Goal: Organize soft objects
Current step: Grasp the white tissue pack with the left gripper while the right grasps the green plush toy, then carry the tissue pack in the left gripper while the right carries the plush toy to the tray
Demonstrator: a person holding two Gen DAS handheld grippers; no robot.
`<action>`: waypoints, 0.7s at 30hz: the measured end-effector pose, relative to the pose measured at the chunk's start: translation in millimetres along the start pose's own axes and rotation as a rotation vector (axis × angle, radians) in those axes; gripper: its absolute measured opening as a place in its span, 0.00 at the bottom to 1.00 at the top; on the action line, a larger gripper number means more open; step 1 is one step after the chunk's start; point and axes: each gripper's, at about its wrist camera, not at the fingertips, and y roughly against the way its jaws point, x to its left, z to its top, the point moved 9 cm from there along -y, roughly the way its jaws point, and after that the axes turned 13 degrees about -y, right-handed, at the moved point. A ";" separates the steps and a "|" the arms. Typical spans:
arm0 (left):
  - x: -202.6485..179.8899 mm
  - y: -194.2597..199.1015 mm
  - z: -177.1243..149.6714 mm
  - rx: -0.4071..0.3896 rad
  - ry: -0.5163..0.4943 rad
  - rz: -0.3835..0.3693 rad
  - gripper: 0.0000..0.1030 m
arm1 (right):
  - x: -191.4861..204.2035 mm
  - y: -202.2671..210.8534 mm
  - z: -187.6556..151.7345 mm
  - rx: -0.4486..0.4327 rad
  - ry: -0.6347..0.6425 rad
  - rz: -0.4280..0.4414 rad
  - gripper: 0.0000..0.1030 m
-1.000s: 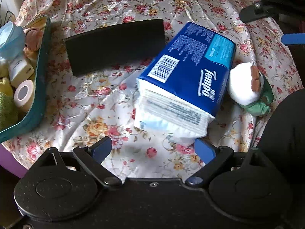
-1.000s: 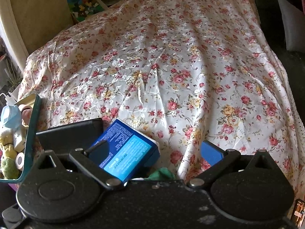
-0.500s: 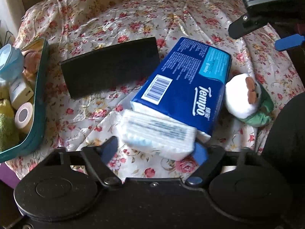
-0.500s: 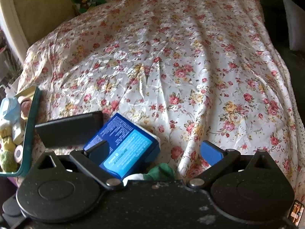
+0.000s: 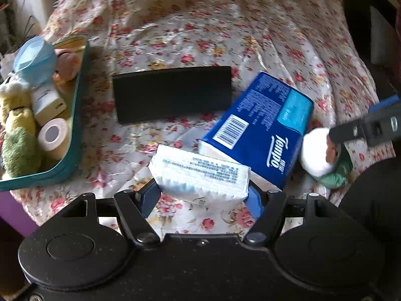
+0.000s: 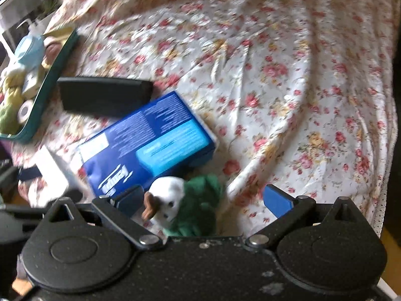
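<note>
White tissue pack (image 5: 200, 175) pinched in left tongs (image 5: 201, 197), angled steeply downward

White tissue pack (image 5: 200, 178) sits tilted and lifted off the floral bedspread, printed side up, just in front of the blue Tempo tissue pack (image 5: 263, 135) lying flat and angled, with the white-and-green plush toy (image 6: 185, 203) on its side touching that pack's corner.

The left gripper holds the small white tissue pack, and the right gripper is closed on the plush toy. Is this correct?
Not quite. The right gripper is open: in the right wrist view the plush toy lies between its fingers, ungripped. The left gripper does hold the small white tissue pack.
</note>
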 end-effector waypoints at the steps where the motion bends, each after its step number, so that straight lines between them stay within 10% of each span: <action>1: 2.4 1.1 0.3 0.003 0.013 -0.001 0.63 | 3.8 -0.3 -1.4 0.007 0.018 -0.003 0.99; 17: 24.3 14.7 -1.9 0.034 0.158 -0.023 0.63 | 22.5 -43.4 -8.2 0.167 0.194 -0.163 0.88; 21: 24.0 19.6 -0.7 0.026 0.153 -0.019 0.63 | 21.7 -54.6 -9.6 0.246 0.146 -0.117 0.48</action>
